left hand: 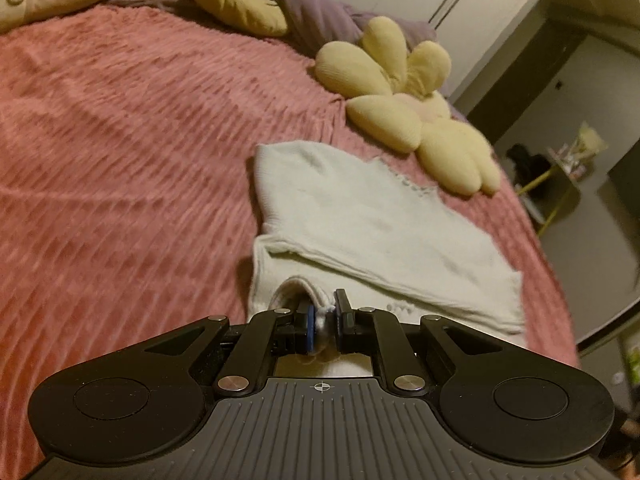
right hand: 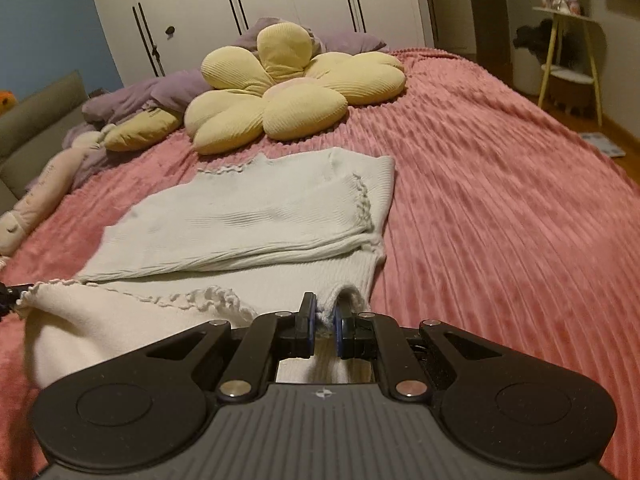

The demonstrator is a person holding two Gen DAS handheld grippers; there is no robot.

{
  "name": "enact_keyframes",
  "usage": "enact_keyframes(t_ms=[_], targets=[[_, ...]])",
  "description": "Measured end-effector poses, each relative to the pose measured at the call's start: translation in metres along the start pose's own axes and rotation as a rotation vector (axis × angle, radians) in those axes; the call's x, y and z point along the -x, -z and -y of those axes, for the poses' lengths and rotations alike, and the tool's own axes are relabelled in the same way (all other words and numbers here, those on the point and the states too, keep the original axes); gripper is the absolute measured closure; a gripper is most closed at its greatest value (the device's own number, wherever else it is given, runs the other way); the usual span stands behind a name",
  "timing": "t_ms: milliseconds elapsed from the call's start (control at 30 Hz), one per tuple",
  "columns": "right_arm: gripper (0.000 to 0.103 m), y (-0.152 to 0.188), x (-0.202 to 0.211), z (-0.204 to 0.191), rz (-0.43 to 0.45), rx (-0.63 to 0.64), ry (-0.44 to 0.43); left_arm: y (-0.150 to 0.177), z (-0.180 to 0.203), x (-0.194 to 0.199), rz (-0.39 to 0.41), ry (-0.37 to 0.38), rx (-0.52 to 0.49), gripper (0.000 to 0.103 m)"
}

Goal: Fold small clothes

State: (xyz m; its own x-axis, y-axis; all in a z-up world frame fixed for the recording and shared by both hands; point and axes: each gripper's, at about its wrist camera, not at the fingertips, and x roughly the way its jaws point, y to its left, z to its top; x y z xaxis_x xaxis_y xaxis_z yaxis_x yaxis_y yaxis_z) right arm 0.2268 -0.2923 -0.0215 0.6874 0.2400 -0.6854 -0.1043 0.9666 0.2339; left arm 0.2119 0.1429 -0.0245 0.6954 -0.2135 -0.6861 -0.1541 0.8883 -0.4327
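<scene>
A small white knitted garment (left hand: 360,216) lies on the pink bedspread (left hand: 120,152), with its sides folded inward. My left gripper (left hand: 325,312) is shut on the garment's near left corner. In the right wrist view the same garment (right hand: 248,220) stretches away from me, and my right gripper (right hand: 325,316) is shut on its near right corner. The scalloped near hem (right hand: 192,300) runs left between the two held corners. The left gripper's tip shows at the far left edge (right hand: 8,300).
A yellow flower-shaped cushion (right hand: 280,92) lies just beyond the garment. Purple bedding (right hand: 160,92) and a long cream plush (right hand: 36,200) lie at the head of the bed. White wardrobes (right hand: 280,0) stand behind. A small side table (right hand: 568,60) stands at the right.
</scene>
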Motion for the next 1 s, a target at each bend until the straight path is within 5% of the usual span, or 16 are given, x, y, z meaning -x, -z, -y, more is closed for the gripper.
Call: enact_keyframes(t_ms=[267, 367, 400, 433, 667, 767, 933, 1000], targets=[[0.094, -0.003, -0.030, -0.001, -0.036, 0.043, 0.039, 0.004, -0.012, -0.014, -0.019, -0.051, 0.034, 0.086], [0.084, -0.004, -0.021, 0.006, 0.002, -0.009, 0.040, 0.003, -0.014, -0.005, 0.009, -0.027, 0.027, 0.070], [0.078, -0.003, -0.017, 0.008, 0.024, -0.018, 0.053, 0.003, -0.013, -0.001, 0.028, -0.043, 0.004, 0.057], [0.070, -0.002, -0.012, 0.010, 0.046, -0.021, 0.070, 0.003, -0.012, 0.002, 0.040, -0.055, -0.016, 0.055], [0.068, 0.010, -0.011, 0.019, -0.017, 0.011, 0.050, 0.007, -0.010, -0.004, -0.021, -0.025, -0.094, 0.046], [0.068, 0.006, -0.019, 0.020, -0.042, -0.010, 0.015, 0.010, -0.010, -0.020, -0.068, -0.046, -0.088, 0.050], [0.069, 0.002, -0.033, 0.013, -0.069, 0.005, -0.014, 0.011, -0.004, -0.025, -0.061, -0.097, -0.116, 0.084], [0.079, 0.002, -0.034, 0.011, -0.067, 0.013, -0.021, 0.011, -0.002, -0.022, -0.051, -0.083, -0.130, 0.091]])
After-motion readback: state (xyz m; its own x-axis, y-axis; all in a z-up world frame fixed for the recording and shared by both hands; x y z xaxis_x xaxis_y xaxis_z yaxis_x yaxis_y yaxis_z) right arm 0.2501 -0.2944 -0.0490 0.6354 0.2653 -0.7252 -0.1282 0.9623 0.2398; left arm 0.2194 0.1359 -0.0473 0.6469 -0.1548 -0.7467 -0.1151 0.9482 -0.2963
